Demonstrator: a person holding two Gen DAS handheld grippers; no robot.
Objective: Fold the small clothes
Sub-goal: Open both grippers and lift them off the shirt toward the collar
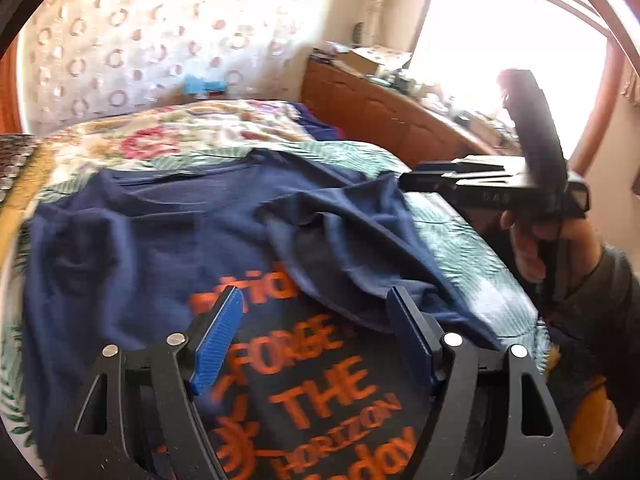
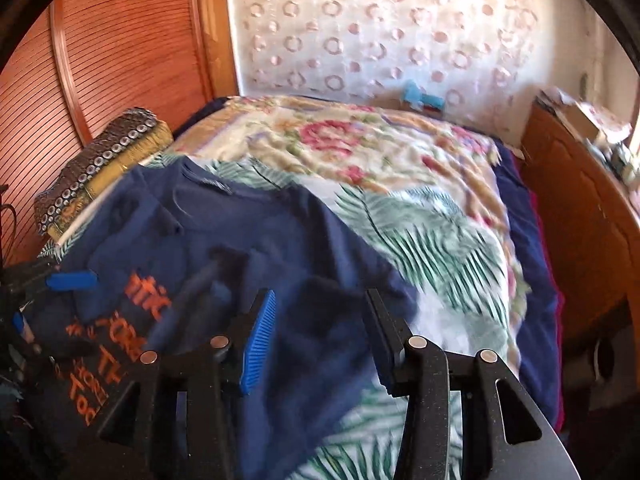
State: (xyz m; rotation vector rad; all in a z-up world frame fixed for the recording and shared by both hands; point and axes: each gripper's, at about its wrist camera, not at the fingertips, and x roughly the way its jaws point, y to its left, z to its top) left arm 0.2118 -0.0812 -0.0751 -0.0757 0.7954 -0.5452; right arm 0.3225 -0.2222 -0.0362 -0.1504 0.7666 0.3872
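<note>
A navy T-shirt [image 1: 132, 248] with orange lettering lies front up on the bed; its right side is folded in over the print, rumpled. My left gripper [image 1: 316, 312] hovers over the lettering, jaws open, blue pads [image 1: 216, 340] apart with nothing between them. In the right wrist view the T-shirt [image 2: 224, 240] spreads to the left, and my right gripper [image 2: 320, 308] stands open just above its folded edge, not pinching cloth. A hand [image 1: 532, 248] holds the right gripper [image 1: 420, 176] at the shirt's right side. The left gripper [image 2: 44, 300] shows at the far left.
The bed cover [image 2: 420, 208] has palm leaves and flowers. A patterned cushion [image 2: 100, 160] lies by the louvred wooden wardrobe [image 2: 120, 52] on the left. A wooden dresser [image 1: 380, 108] with clutter stands right of the bed under a bright window [image 1: 512, 40].
</note>
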